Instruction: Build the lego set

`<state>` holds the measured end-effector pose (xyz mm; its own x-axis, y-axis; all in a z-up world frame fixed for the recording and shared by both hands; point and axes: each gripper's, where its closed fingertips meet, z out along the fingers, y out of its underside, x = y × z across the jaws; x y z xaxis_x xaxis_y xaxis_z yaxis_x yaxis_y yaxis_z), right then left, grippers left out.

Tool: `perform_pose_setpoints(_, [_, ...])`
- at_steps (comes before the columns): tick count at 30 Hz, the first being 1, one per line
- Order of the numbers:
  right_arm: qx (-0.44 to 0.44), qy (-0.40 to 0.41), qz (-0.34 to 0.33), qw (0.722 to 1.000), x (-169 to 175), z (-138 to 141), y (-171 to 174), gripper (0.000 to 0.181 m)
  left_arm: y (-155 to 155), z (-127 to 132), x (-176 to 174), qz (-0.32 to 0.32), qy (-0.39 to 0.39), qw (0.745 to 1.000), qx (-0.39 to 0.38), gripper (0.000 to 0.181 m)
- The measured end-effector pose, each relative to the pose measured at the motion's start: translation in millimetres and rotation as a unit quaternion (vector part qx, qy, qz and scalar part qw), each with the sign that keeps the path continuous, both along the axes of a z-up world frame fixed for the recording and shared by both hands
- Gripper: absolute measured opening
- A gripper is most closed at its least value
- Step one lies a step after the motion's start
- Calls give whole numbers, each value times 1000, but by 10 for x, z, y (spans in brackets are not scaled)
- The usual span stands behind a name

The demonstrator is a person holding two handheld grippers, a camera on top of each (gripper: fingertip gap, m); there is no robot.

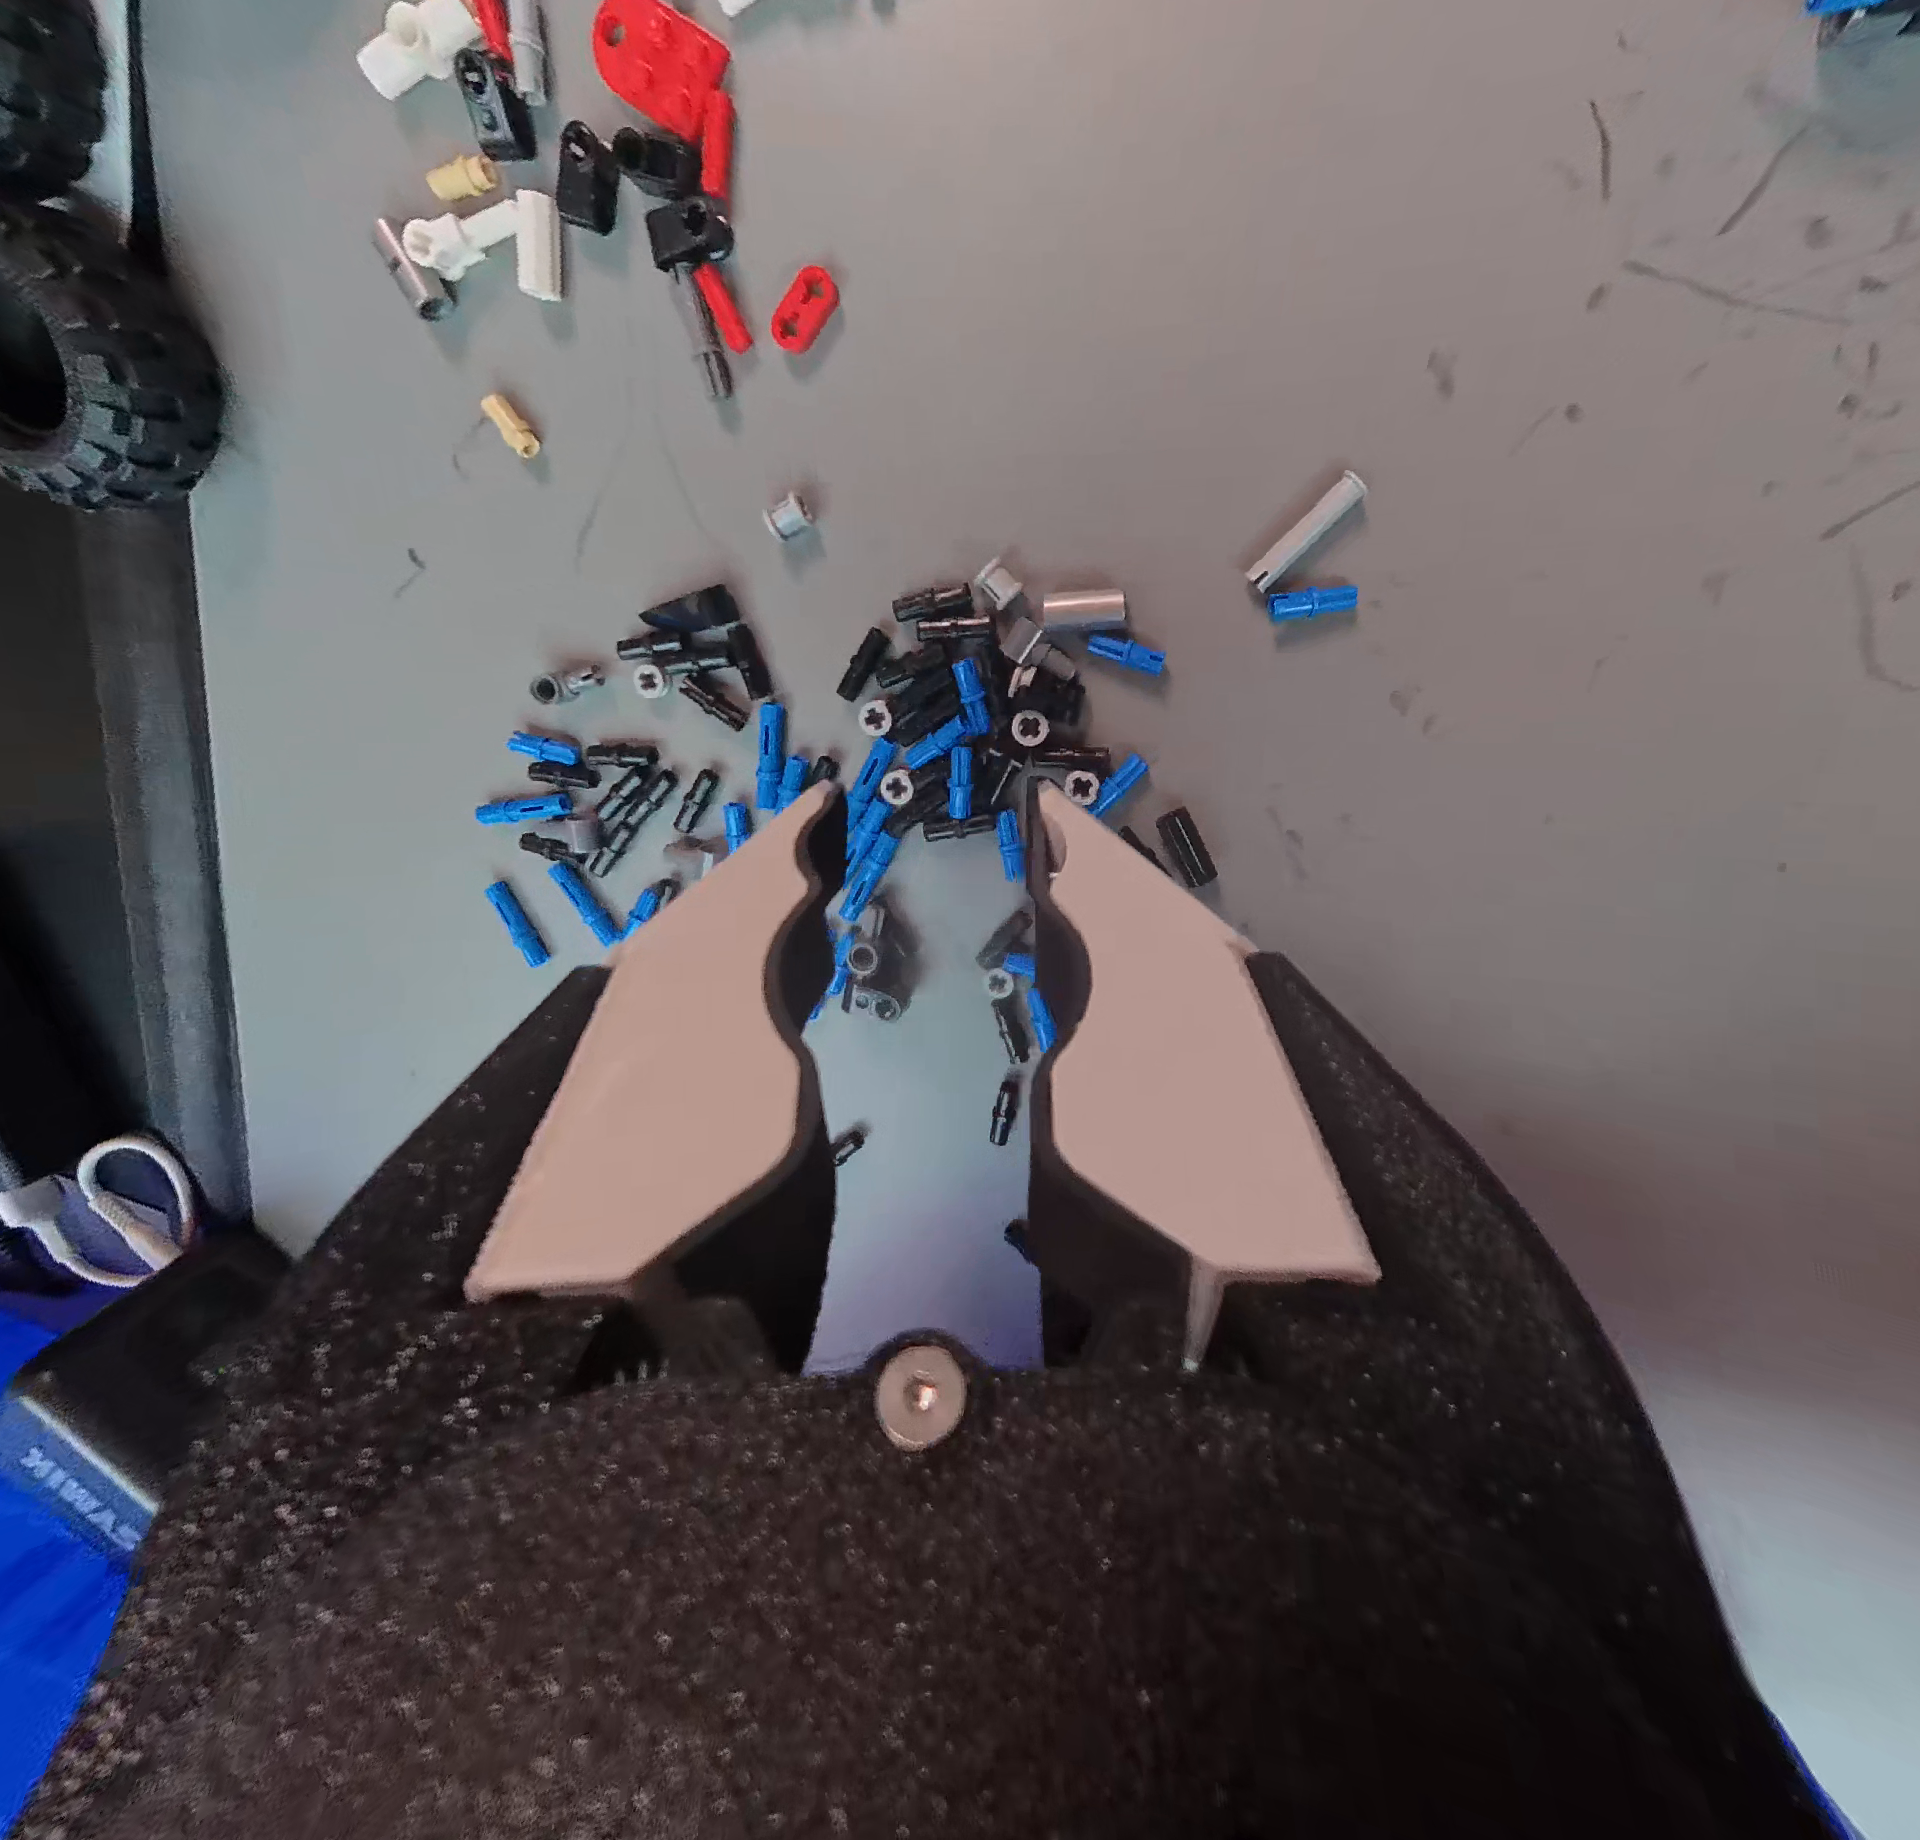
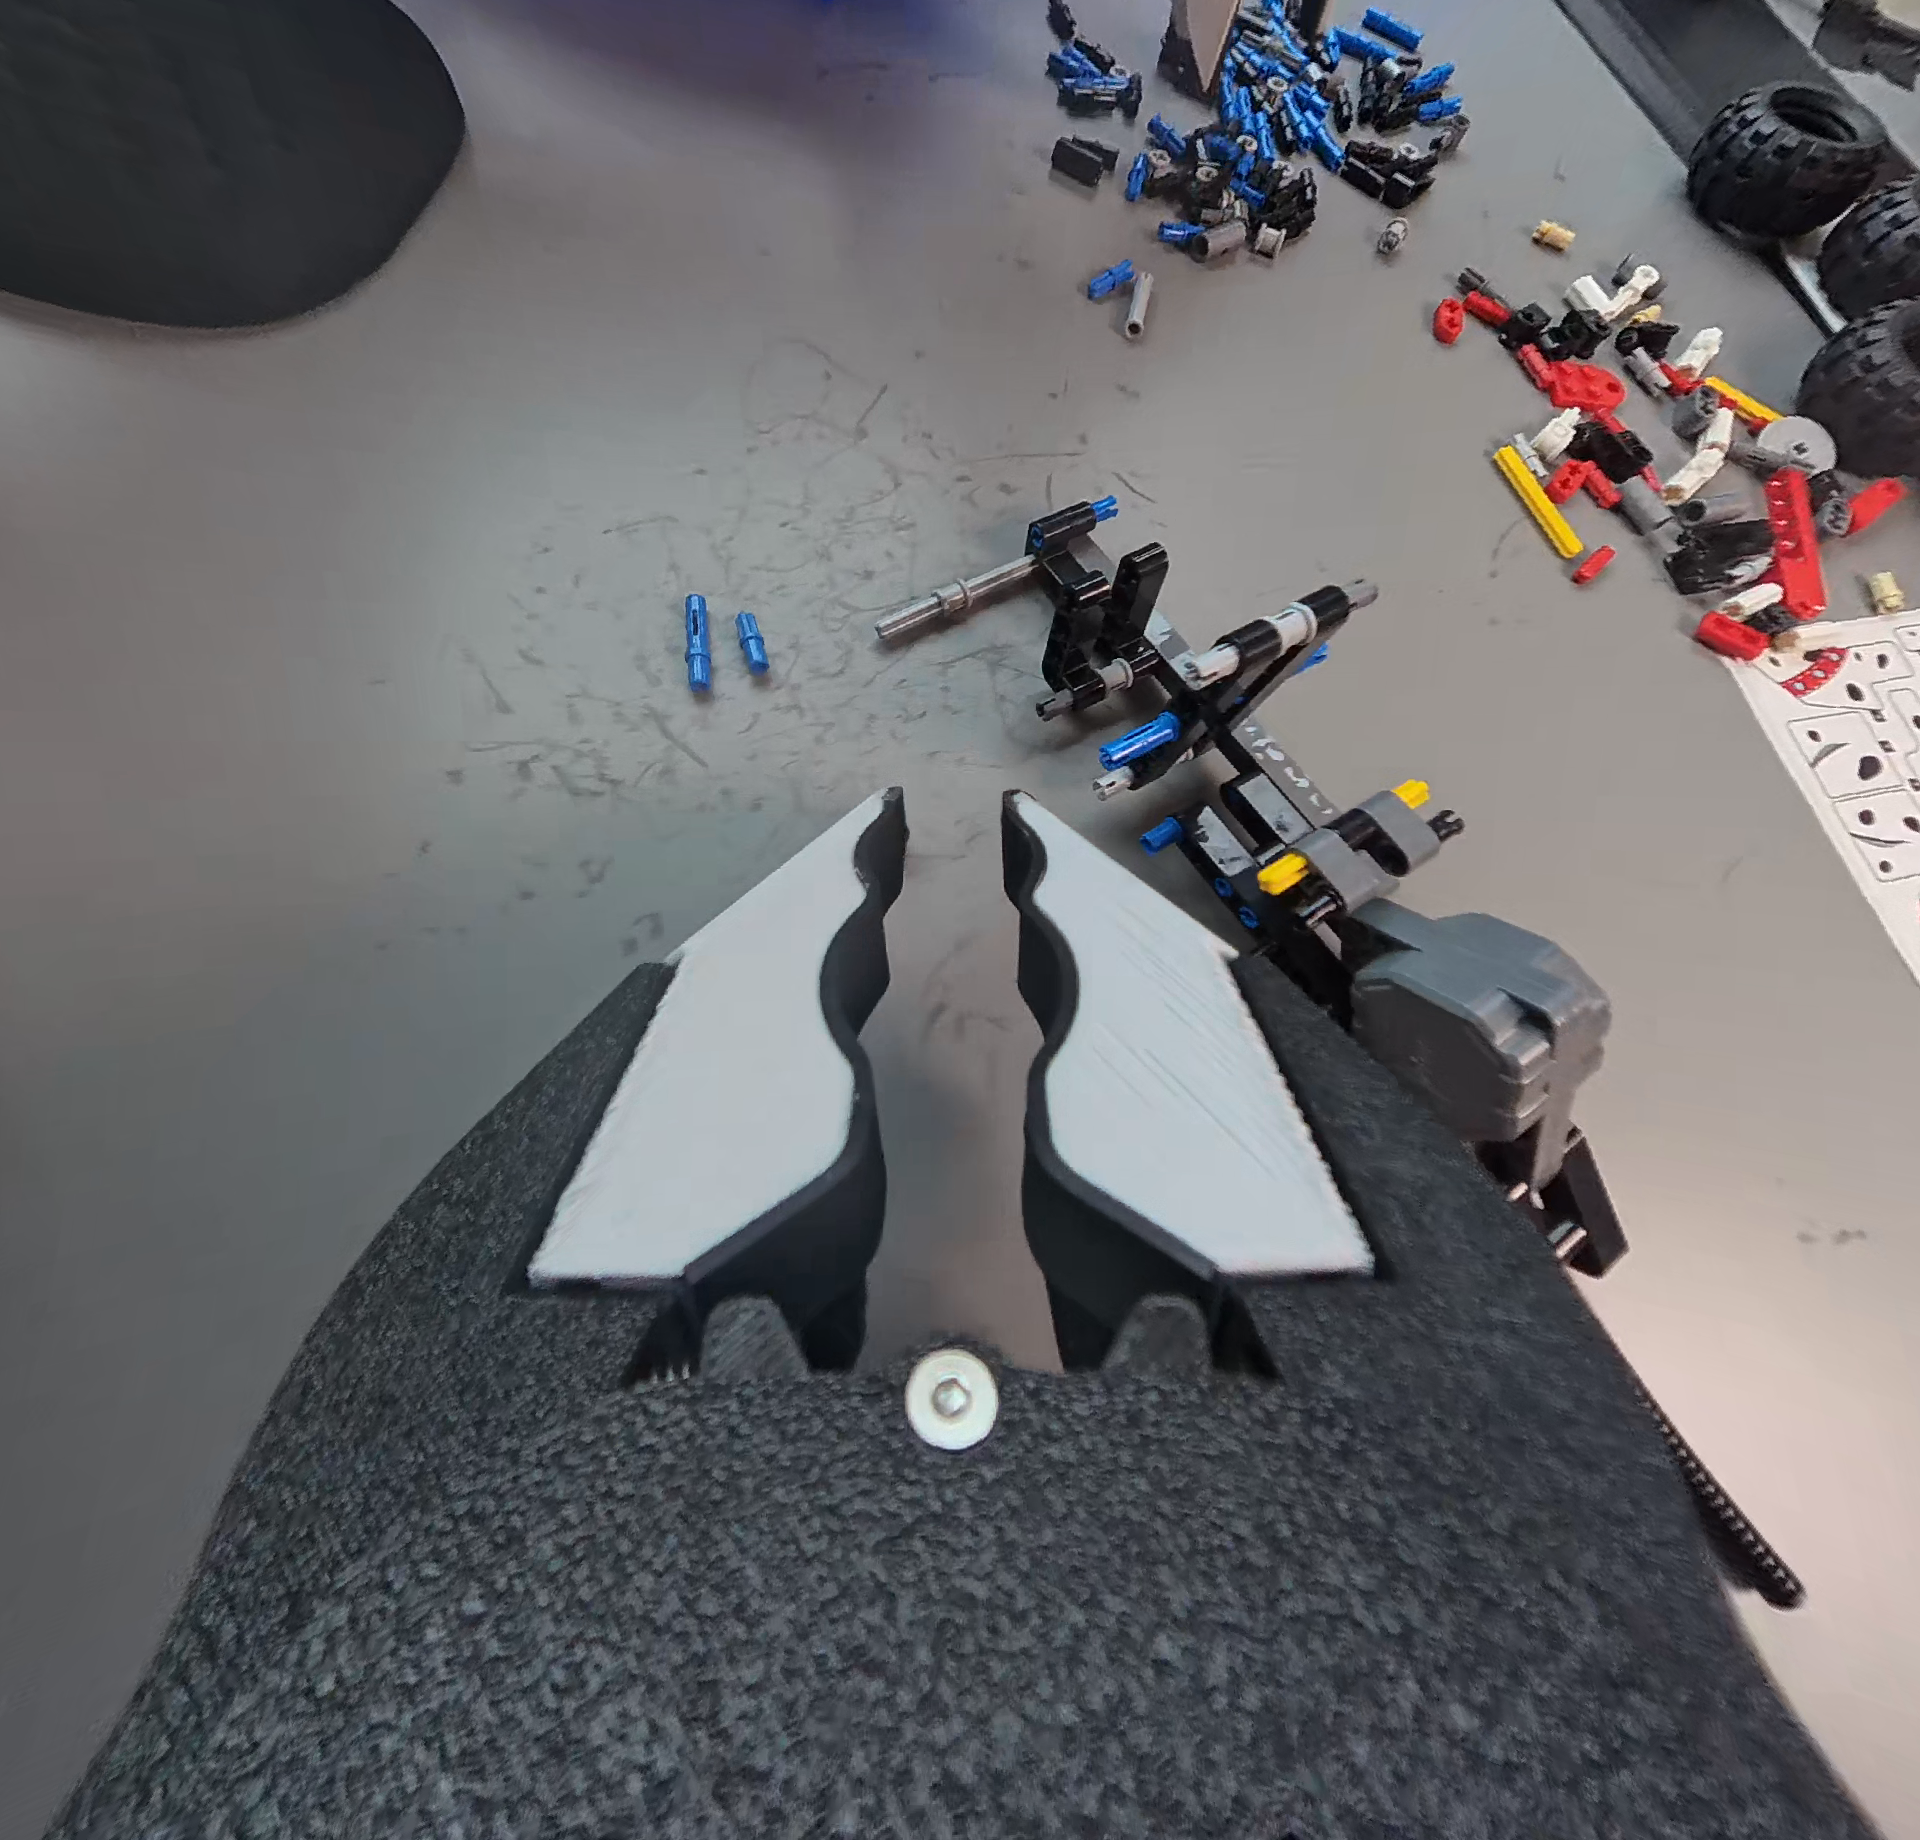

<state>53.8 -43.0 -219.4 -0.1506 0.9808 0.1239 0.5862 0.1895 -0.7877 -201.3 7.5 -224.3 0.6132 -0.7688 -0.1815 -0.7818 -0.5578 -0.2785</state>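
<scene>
My left gripper [image 1: 935, 803] is open and empty, its tips low over a heap of small blue and black pins [image 1: 935, 730] on the grey table. The same heap [image 2: 1247, 128] and the left gripper's fingers [image 2: 1205, 14] show far off in the right wrist view. My right gripper [image 2: 951, 803] is open and empty above bare table. A part-built black and grey assembly [image 2: 1226, 730] with axles and a grey motor block [image 2: 1475, 1021] lies just to its right. Two loose blue pins [image 2: 717, 637] lie ahead to its left.
A mixed pile of red, white, black and yellow parts [image 1: 582, 128] lies beyond the pins; it shows at right in the right wrist view [image 2: 1662, 460]. Black tyres [image 1: 94, 367] sit at the table's left edge. A printed sheet [image 2: 1860, 730] lies far right. Across from one pair of fingers to the other is roughly 25 centimeters.
</scene>
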Motion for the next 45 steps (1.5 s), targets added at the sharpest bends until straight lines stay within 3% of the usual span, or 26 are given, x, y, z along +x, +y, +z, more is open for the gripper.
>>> perform_pose_setpoints(6, [1,32,-10,999,-42,107,26,18,6,107,-1,20,-31,999,28,48])
perform_pose_setpoints(14, [8,109,-47,993,-28,407,189,18,181,580,-9,59,-86,986,133,47])
perform_pose_setpoints(20, [13,174,-86,981,97,650,359,18,150,1269,47,118,-199,935,270,46])
perform_pose_setpoints(27, [10,224,-126,966,210,828,533,18,-348,1744,-53,170,-262,874,373,47])
perform_pose_setpoints(31, [19,236,-132,963,209,857,545,18,-666,1748,-237,226,-281,843,399,47])
perform_pose_setpoints(38, [26,229,-126,965,172,809,502,18,-1303,1448,-775,364,-278,792,405,46])
perform_pose_setpoints(42, [30,221,-122,967,164,782,482,18,-1669,1284,-1195,438,-250,779,372,44])
perform_pose_setpoints(45, [35,215,-118,969,151,751,463,18,-1839,1203,-1404,477,-223,786,324,43])
